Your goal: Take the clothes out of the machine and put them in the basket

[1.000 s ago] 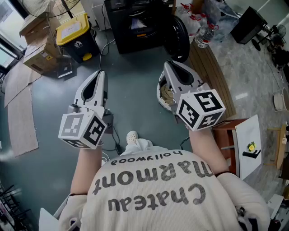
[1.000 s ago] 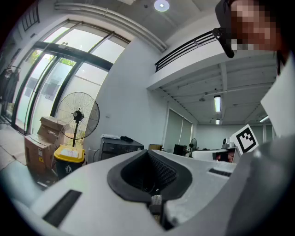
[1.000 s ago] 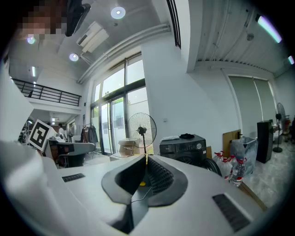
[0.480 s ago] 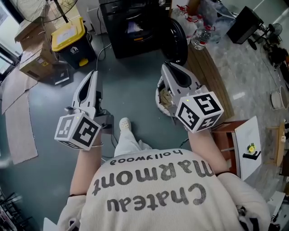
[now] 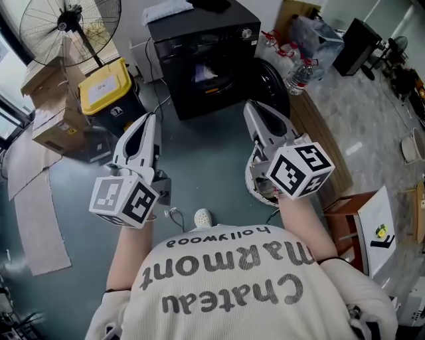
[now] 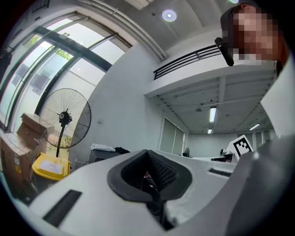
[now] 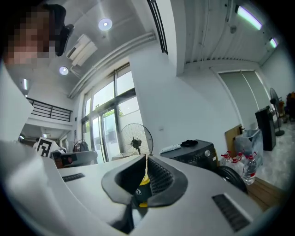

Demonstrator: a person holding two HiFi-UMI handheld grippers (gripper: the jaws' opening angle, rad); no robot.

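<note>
Both forearms reach forward from the chest, side by side and well apart, with the grippers held about level and pointing ahead. The left gripper [image 5: 147, 119] has its jaws pressed together with nothing between them. The right gripper [image 5: 252, 107] is likewise closed and empty. Each marker cube sits just above its wrist.

The black machine [image 5: 199, 46] stands ahead, its round door [image 5: 271, 80] swung open to the right. A pale bit of clothes [image 5: 203, 70] shows inside the drum. Both grippers are short of the opening. The basket [image 5: 252, 184] sits on the floor beneath the right gripper, which mostly hides it. A yellow-lidded bin [image 5: 106, 85] and a fan [image 5: 70, 20] stand left of the machine.
</note>
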